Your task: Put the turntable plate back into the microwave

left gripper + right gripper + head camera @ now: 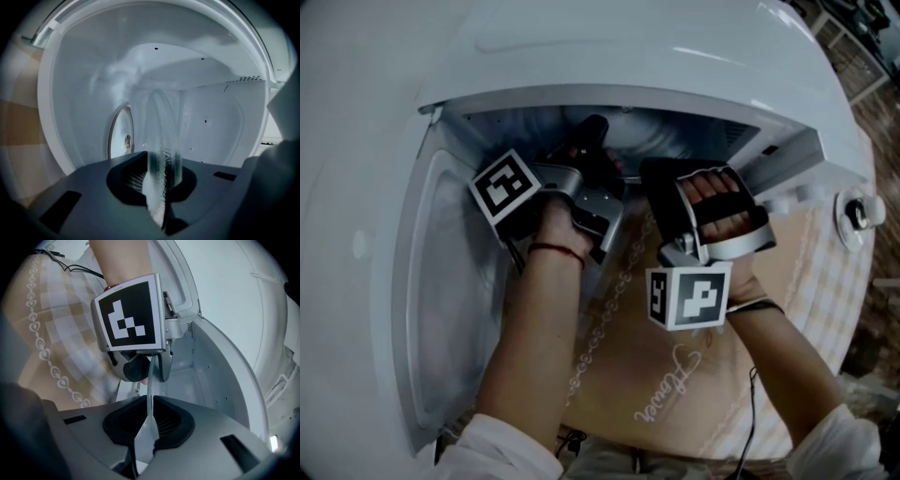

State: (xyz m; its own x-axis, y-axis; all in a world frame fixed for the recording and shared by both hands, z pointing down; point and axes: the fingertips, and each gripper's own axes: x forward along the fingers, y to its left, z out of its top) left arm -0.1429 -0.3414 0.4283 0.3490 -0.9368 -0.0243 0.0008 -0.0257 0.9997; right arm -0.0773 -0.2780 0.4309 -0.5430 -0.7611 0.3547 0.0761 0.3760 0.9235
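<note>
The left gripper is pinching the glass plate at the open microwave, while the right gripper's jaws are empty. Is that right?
Not quite. The right gripper is not empty: the right gripper view shows its jaws closed on the glass plate by its edge too. The rest holds: the left gripper pinches the plate at the open microwave.

- We see the turntable plate (161,140) only edge-on between the jaws of the left gripper (159,180) and right gripper (149,420). Its clear far rim melts into the microwave (211,117) cavity.
- In the head view both grippers' jaw tips vanish inside the cavity, and we cannot make out the plate.
- The round fitting (856,214) beside the microwave is too small for us to name.
</note>
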